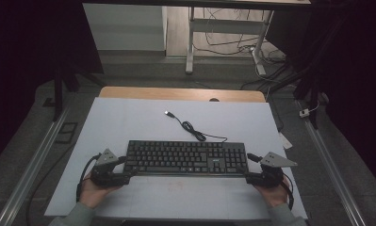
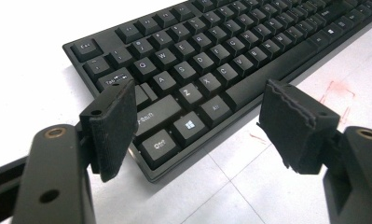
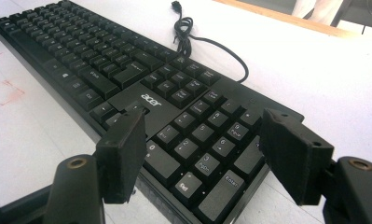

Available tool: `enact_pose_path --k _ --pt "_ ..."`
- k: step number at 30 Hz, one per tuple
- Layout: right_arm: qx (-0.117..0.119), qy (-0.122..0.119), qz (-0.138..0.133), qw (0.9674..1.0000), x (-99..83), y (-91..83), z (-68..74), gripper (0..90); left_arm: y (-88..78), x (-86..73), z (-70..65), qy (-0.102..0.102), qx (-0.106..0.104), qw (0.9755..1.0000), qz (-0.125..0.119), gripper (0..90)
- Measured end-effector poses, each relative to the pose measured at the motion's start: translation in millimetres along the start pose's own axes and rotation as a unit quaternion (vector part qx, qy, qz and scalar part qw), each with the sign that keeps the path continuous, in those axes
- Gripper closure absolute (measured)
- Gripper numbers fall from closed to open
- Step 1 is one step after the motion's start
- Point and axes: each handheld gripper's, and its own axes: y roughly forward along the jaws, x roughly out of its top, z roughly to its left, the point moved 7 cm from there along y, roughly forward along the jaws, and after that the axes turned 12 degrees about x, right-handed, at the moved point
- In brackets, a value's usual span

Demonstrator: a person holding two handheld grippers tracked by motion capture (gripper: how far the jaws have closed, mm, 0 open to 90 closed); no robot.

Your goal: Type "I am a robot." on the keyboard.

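I see the black Acer keyboard [image 1: 187, 157] lying flat on the white table cover [image 1: 129, 122], its USB cable [image 1: 191, 126] trailing behind it. My left gripper [image 2: 197, 116] straddles the keyboard's near left corner, jaws spread wide, pads not pressing. My right gripper [image 3: 202, 149] straddles the numeric-keypad corner likewise, gripping nothing.

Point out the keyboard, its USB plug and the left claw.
keyboard [image 1: 185, 157]: high view, middle of the key field.
USB plug [image 1: 167, 113]: high view, the cable's free end.
left claw [image 2: 197, 126]: left gripper view, midway between its open pads, over the keyboard's corner.
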Motion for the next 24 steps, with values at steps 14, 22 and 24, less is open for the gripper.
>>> enact_pose_path --k 14,22,24 --pt "0.004 0.002 0.002 1.0000 0.8 1.7 1.5 33.7 -2.0 -0.1 2.3 0.004 0.010 0.9999 -0.008 29.4" --pt "0.017 0.009 -0.006 0.9998 5.4 5.2 5.7 33.8 -2.5 -1.0 2.6 0.003 0.016 0.9998 -0.008 29.8" --pt "0.023 0.014 -0.008 0.9996 7.7 7.5 7.6 33.8 -3.1 -1.2 3.3 0.003 0.017 0.9998 -0.010 30.1"
